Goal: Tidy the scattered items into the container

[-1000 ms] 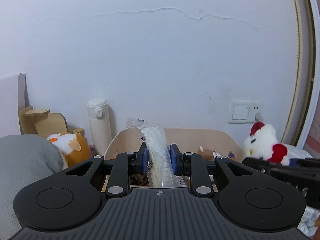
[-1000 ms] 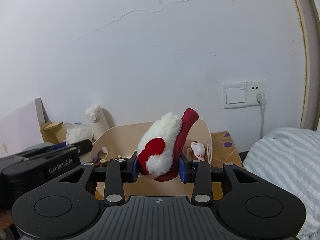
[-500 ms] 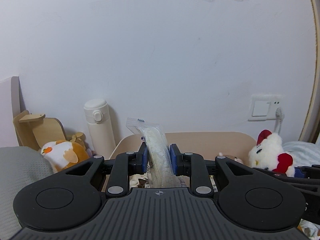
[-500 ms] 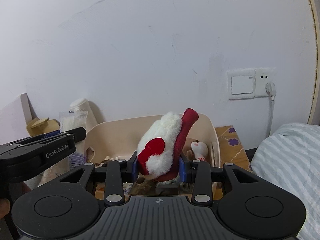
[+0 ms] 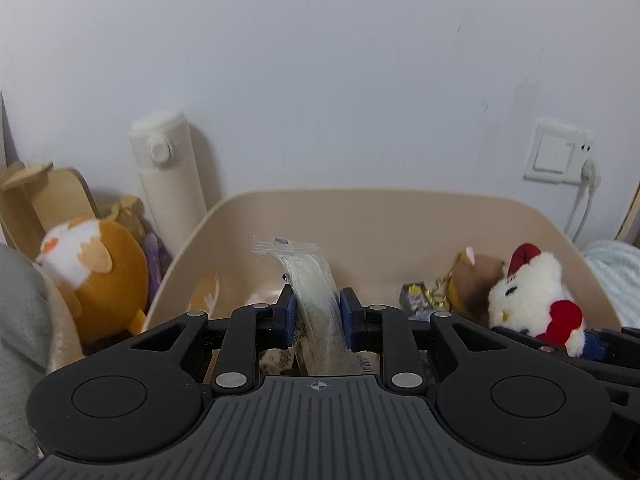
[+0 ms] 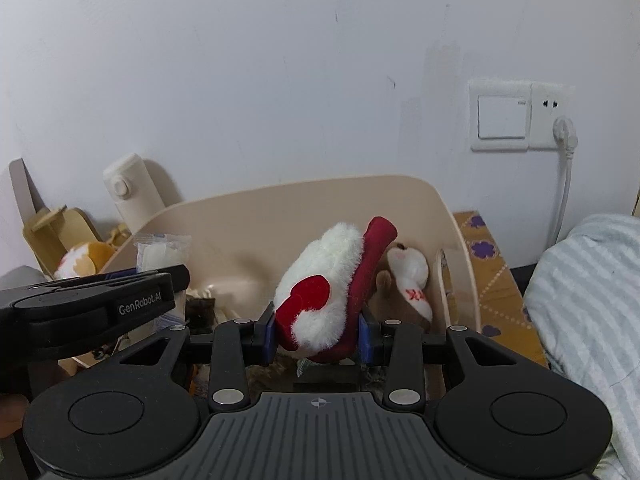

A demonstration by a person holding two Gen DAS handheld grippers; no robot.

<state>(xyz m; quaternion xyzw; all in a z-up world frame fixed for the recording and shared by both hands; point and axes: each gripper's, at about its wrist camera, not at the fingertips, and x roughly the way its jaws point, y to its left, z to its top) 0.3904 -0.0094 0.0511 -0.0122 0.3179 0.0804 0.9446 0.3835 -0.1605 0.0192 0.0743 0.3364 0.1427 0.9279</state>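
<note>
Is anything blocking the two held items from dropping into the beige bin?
Nothing visible does. The clear packet in the left gripper and the white plush in the right gripper hang over the open beige bin.

Plush toy [image 6: 320, 300] in right claw [image 6: 318, 338]

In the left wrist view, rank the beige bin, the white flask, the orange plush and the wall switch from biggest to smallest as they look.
1. beige bin
2. and 3. orange plush and white flask: look similar, and the plush sits nearer the camera, so unranked
4. wall switch
</note>
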